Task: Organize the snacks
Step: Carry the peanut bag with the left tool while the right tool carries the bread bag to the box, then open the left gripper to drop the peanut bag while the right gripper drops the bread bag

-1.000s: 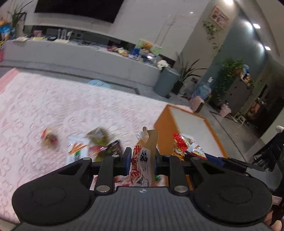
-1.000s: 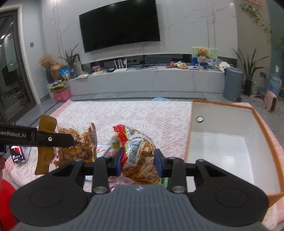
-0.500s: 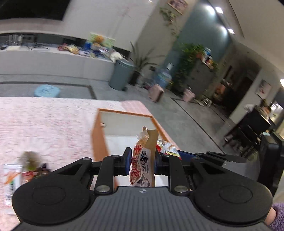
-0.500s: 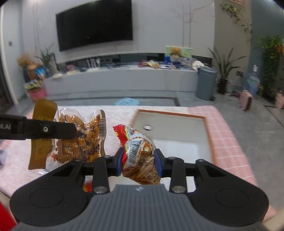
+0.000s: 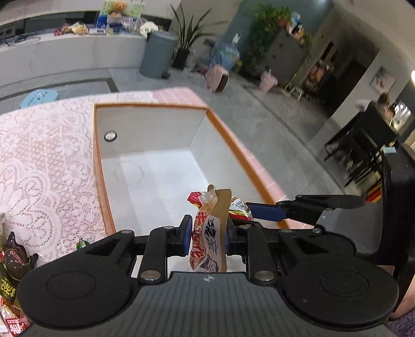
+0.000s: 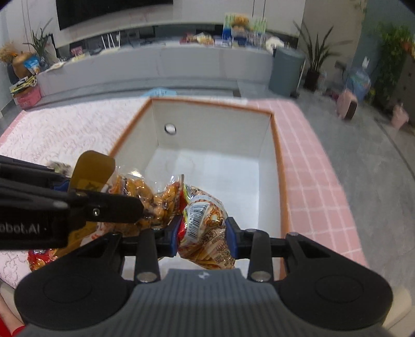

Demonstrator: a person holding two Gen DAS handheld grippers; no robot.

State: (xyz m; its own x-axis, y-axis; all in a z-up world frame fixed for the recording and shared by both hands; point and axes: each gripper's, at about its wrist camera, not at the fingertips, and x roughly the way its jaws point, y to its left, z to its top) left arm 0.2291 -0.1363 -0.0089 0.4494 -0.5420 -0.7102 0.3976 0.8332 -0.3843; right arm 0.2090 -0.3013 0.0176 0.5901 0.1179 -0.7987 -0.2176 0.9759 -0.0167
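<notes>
Both hand-held grippers (image 5: 206, 238) (image 6: 203, 234) pinch snack packets (image 5: 207, 248) (image 6: 205, 228).

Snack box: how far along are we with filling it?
Nothing is in the orange-rimmed box yet; its floor shows bare. In hand: the left claw grips a brown-backed snack pouch and the right claw a red and yellow packet, both over the box. Left: release both, then fetch the packets on the lace cloth.

A long grey TV cabinet (image 6: 160, 64) stands along the white wall at 12 o'clock under a black television (image 6: 114, 11), with a grey bin (image 6: 285, 71) and potted plant (image 6: 315, 59) at 1 o'clock on the grey floor (image 6: 363, 160).
</notes>
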